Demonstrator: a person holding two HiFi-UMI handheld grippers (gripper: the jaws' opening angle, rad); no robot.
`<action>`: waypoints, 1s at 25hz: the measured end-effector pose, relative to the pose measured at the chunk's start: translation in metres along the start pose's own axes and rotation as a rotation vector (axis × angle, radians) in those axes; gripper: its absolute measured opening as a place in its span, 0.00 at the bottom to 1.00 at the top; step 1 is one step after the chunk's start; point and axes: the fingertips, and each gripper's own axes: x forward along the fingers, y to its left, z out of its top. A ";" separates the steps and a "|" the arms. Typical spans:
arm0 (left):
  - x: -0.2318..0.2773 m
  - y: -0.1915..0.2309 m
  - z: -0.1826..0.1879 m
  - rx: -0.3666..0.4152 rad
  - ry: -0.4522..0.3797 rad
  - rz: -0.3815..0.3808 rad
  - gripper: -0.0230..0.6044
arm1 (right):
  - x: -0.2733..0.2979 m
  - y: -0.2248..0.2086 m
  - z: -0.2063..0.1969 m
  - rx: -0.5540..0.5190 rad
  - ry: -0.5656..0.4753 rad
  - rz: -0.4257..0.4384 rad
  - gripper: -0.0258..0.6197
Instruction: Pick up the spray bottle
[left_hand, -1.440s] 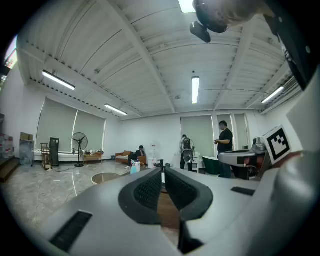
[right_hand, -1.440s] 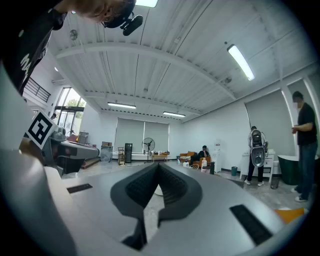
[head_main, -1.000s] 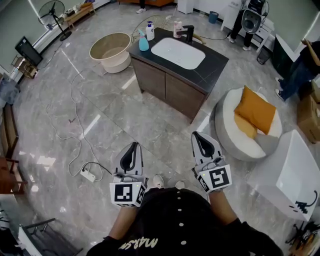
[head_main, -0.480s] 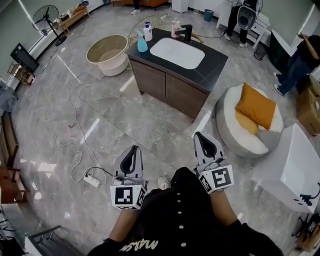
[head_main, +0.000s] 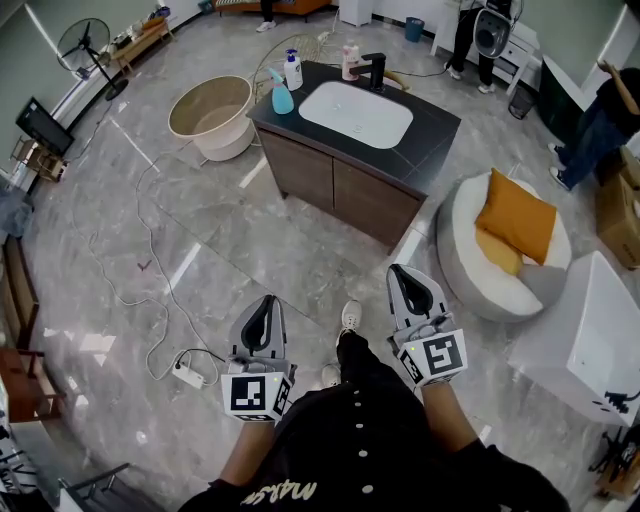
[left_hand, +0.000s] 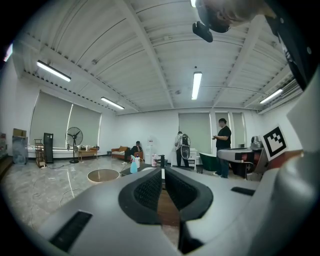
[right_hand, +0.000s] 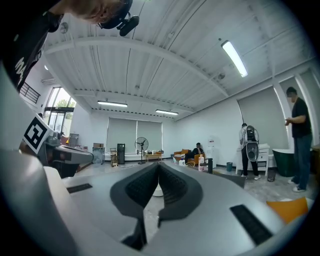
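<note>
The blue spray bottle stands upright on the left corner of a dark sink counter, far ahead of me across the floor. In the left gripper view the spray bottle shows small, just left of the jaw tips. A white pump bottle, a pink bottle and a black faucet stand near it. My left gripper and right gripper are held side by side at waist height, both shut on nothing and pointing toward the counter. In their own views the left gripper and right gripper show pads that meet.
A round beige tub sits left of the counter. A round white seat with an orange cushion and a white bathtub stand at the right. A cable and power strip lie on the floor at the left. People stand at the back.
The floor and power strip have slid down the picture, and the counter sits a little nearer. Both grippers went forward with the person, still shut. A shoe now shows between them.
</note>
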 end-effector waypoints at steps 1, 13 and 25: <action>0.009 0.003 0.000 -0.001 0.003 0.001 0.08 | 0.008 -0.004 -0.001 0.001 0.001 0.004 0.03; 0.134 0.048 0.023 0.019 0.002 0.046 0.08 | 0.135 -0.073 0.001 0.011 -0.019 0.038 0.03; 0.221 0.071 0.039 0.021 0.012 0.139 0.08 | 0.227 -0.137 0.010 -0.014 -0.024 0.098 0.03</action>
